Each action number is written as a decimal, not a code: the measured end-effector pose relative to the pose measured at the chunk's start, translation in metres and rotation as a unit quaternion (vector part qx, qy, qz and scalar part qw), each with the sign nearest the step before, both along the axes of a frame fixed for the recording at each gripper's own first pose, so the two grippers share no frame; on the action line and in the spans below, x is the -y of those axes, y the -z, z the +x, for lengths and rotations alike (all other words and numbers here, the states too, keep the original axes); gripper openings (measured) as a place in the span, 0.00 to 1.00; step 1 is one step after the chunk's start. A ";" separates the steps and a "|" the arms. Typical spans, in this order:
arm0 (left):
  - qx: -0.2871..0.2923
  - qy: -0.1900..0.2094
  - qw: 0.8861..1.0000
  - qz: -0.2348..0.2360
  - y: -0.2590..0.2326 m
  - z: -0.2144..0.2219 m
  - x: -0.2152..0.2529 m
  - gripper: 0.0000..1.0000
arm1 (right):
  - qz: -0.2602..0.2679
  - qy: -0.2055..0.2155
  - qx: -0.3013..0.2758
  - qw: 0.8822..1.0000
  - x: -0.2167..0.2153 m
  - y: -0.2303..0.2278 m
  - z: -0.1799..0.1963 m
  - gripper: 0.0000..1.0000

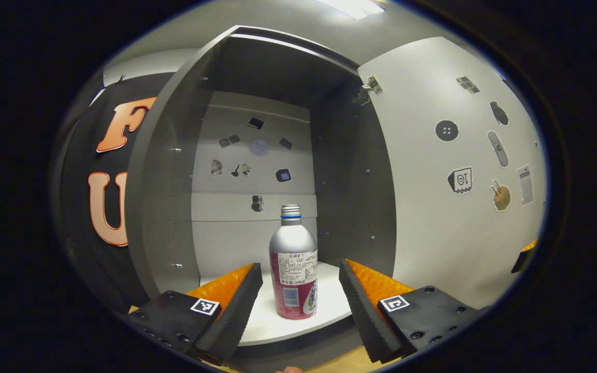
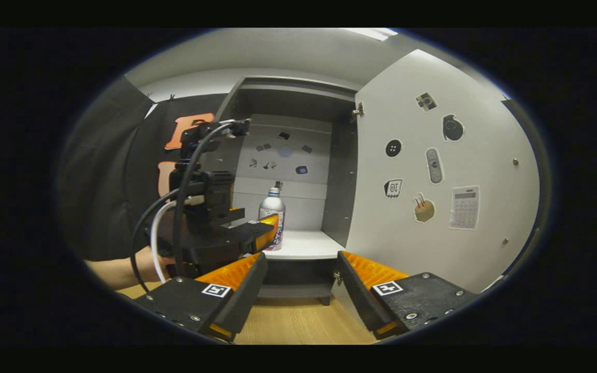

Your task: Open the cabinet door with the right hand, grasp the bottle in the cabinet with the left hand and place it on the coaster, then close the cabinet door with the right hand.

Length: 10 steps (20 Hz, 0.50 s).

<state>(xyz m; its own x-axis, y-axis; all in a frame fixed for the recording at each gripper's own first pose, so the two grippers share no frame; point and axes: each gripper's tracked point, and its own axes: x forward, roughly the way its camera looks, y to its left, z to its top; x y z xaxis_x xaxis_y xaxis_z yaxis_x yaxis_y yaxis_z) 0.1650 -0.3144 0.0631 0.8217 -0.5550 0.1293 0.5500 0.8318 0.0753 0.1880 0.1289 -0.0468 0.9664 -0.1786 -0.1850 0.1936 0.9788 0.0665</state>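
Note:
A silver bottle point(image 1: 293, 264) with a pink label and a screw cap stands upright on the white shelf point(image 1: 272, 324) inside the grey cabinet point(image 1: 169, 171). My left gripper point(image 1: 301, 282) is open, its fingers on either side of the bottle and just in front of it, not touching. The cabinet door point(image 1: 454, 171) hangs swung open to the right, with stickers on its inner face. In the right gripper view the bottle point(image 2: 272, 215) shows behind the left gripper point(image 2: 265, 233), which a hand holds. My right gripper point(image 2: 301, 269) is open and holds nothing, set back from the cabinet over the wooden table point(image 2: 298, 324).
The open door point(image 2: 449, 176) stands close on the right of both grippers. The cabinet's left wall point(image 1: 164, 207) and dark right wall point(image 1: 355, 197) bound the shelf. Cables point(image 2: 164, 228) trail from the left gripper. A person's forearm point(image 2: 117, 272) rests at the left.

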 end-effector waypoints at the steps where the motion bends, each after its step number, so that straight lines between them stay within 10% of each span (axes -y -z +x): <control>1: 0.003 -0.004 1.000 0.001 -0.001 0.007 0.003 0.96 | -0.004 -0.001 -0.001 1.000 0.002 0.002 0.000 0.86; 10: -0.001 -0.035 0.999 0.025 0.012 0.058 0.023 0.98 | 0.034 -0.023 -0.006 0.999 0.016 0.028 0.017 0.93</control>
